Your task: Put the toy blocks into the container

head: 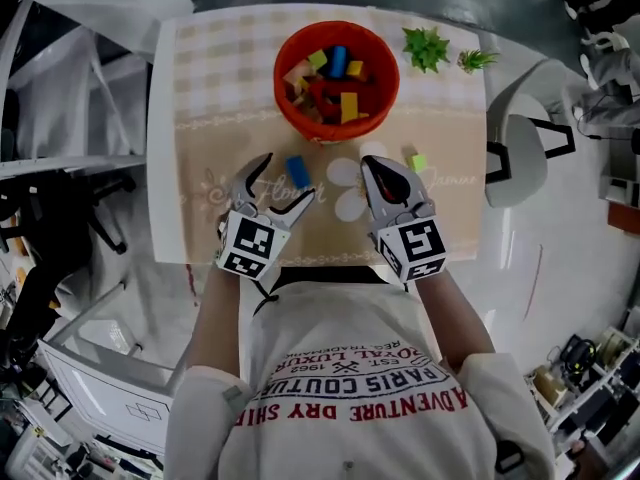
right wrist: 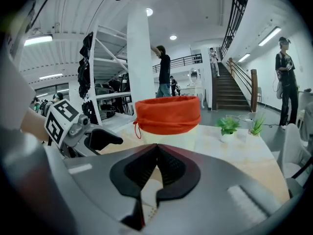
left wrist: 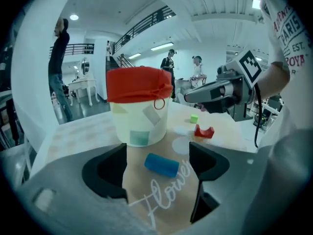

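An orange-lined container (head: 336, 118) stands at the table's far middle with several coloured blocks inside; it also shows as a cream tub with an orange rim (left wrist: 139, 109) (right wrist: 167, 114). A blue cylinder block (head: 297, 171) (left wrist: 162, 164) lies on the beige mat, between the jaws of my left gripper (head: 288, 180) (left wrist: 157, 155), which is open and not touching it. My right gripper (head: 368, 165) (right wrist: 156, 148) is shut with nothing in it. A red arch block (left wrist: 204, 131) lies on the mat below it. Just beyond lies a small green cube (head: 417, 162) (left wrist: 194, 118).
Two small green plants (head: 427, 46) (head: 476, 60) stand at the table's far right corner. A white chair (head: 520, 148) is beside the table's right edge. The near table edge runs just behind both grippers. People stand in the background hall.
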